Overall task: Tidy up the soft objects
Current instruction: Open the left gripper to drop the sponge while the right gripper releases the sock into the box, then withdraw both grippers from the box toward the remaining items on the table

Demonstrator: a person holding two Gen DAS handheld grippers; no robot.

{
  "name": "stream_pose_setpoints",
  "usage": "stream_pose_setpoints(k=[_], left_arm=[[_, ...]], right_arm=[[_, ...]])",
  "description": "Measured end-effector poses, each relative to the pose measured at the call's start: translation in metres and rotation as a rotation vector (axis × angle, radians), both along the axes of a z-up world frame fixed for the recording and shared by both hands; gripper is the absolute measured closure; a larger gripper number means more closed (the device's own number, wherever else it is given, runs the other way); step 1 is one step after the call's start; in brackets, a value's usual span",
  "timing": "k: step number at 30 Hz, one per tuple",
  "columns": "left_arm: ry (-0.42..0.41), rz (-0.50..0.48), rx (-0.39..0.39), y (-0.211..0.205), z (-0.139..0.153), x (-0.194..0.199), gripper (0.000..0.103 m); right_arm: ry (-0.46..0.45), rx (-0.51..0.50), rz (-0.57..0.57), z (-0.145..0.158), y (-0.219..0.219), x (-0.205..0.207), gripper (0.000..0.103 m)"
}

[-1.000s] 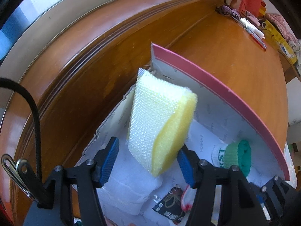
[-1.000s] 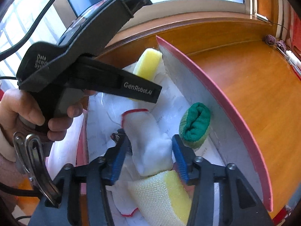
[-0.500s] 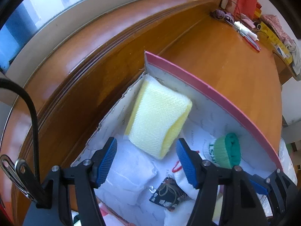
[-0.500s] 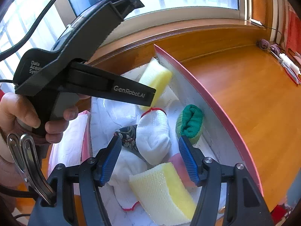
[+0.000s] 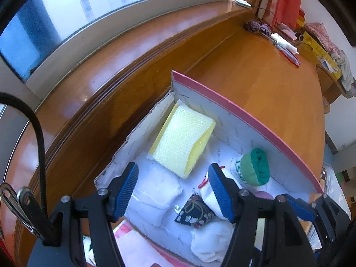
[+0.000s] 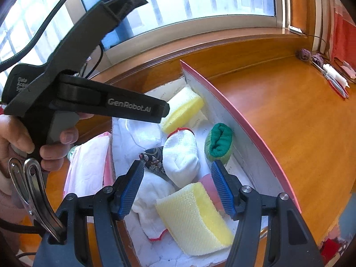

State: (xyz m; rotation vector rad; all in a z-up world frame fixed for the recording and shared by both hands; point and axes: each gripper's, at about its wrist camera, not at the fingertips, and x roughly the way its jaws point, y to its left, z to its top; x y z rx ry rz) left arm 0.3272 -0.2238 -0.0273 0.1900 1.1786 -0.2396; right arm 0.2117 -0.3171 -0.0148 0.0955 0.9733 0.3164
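Note:
An open box with a pink-edged wall [image 5: 244,115] holds the soft things. A yellow sponge [image 5: 182,142] lies flat in its far corner. My left gripper [image 5: 172,171] hovers above the box, open with nothing between its pads. A green rolled sock [image 6: 219,142] rests against the wall, next to a white rolled sock [image 6: 181,155] with red trim. My right gripper [image 6: 176,165] stands open just above the white sock, pads apart from it. A second yellow sponge [image 6: 195,218] lies at the near end. A dark patterned pouch [image 6: 153,160] sits left of the white sock.
A pink quilted cloth [image 6: 89,166] lies outside the box on the left, below the hand [image 6: 13,138] holding the left gripper. White folded cloths [image 5: 155,191] line the box floor. Yarn balls [image 6: 304,54] and small clutter sit far right on the wooden table [image 6: 300,122].
The left gripper let go of the yellow sponge, which fell flat into the far corner, and lifted away. The right gripper's jaws widened off the white sock and drew back upward.

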Motion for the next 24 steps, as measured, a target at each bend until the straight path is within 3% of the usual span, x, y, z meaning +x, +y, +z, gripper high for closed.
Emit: stream_pose_setpoints(k=[24], left_arm=[[-0.080,0.110,-0.060,0.044,0.047,-0.066,0.034]], right_arm=[[-0.081,-0.012,0.039,0.031,0.020,-0.037,0.038]])
